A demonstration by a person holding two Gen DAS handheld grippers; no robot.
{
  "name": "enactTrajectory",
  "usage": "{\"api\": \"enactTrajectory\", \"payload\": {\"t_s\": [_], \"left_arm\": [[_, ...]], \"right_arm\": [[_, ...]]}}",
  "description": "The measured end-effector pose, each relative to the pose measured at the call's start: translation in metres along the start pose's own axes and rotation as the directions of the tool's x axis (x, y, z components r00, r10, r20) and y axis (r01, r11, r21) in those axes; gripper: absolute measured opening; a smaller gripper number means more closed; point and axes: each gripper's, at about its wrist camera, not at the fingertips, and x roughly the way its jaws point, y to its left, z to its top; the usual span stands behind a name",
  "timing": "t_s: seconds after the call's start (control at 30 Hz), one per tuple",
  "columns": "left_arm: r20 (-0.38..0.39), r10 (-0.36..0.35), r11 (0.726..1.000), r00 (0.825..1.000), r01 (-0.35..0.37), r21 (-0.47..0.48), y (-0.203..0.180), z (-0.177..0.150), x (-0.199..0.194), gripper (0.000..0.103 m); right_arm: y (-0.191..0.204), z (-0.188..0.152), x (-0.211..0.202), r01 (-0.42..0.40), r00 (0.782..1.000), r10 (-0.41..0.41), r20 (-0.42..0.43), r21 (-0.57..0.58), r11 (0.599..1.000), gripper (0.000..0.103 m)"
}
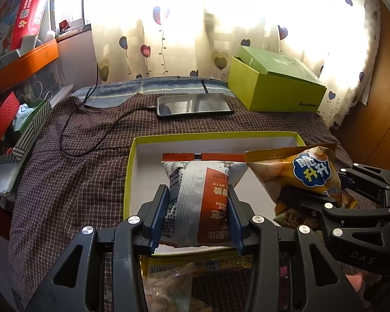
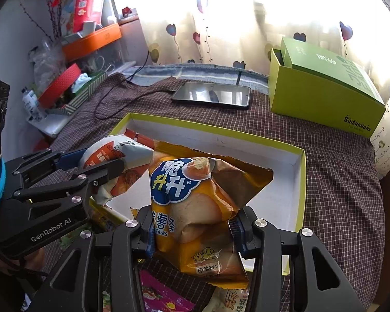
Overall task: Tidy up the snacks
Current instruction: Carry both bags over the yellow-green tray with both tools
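left gripper [image 1: 198,217]: jaws pinch the white-and-orange snack packet [image 1: 200,205] from both sides; packet is held above the near part of the tray.
right gripper [image 2: 195,232]: jaws pinch the yellow snack bag [image 2: 195,208] at its lower half; bag is held above the tray's near edge, just beside the other packet.
tray [image 2: 300,182]: shallow, yellow-green rim, white inside, lying on the checked cloth [image 1: 72,171].
loose snacks [image 2: 161,295]: several packets lie on the cloth below both grippers, nearer than the tray.
phone [image 1: 195,104]: flat beyond the tray, cable [image 1: 91,130] plugged in at its left end.
green box [image 1: 275,88]: far right, lid set askew on top.
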Motion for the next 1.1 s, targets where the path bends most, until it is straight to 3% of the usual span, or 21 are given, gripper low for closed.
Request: {"api": "enactTrajectory", "payload": {"t_s": [0.4,0.67,0.9,1.1], "left_arm": [[-0.074,-0.016,1.000,0.997,0.014,-0.022,0.009,0.012,0.041,0.044],[-0.078,-0.044,0.999,0.996,0.043,-0.019,0.007,0.020,0.040,0.044],[-0.024,-0.037,0.999,0.999,0.037,-0.012,0.004,0.019,0.023,0.044],[0.002,-0.012,1.000,1.000,0.012,-0.009,0.004,0.015,0.008,0.044]], "right_arm": [[-0.017,0.010,0.041,-0.015,0.996,0.018,-0.083,0.035,0.999,0.048],[-0.020,0.013,0.018,-0.030,1.000,0.030,-0.002,0.032,0.999,0.060],[-0.014,0.014,-0.001,-0.030,0.998,0.029,0.050,0.013,0.999,0.061],[-0.012,0.008,-0.011,-0.013,0.999,0.013,0.043,0.009,1.000,0.061]]}}
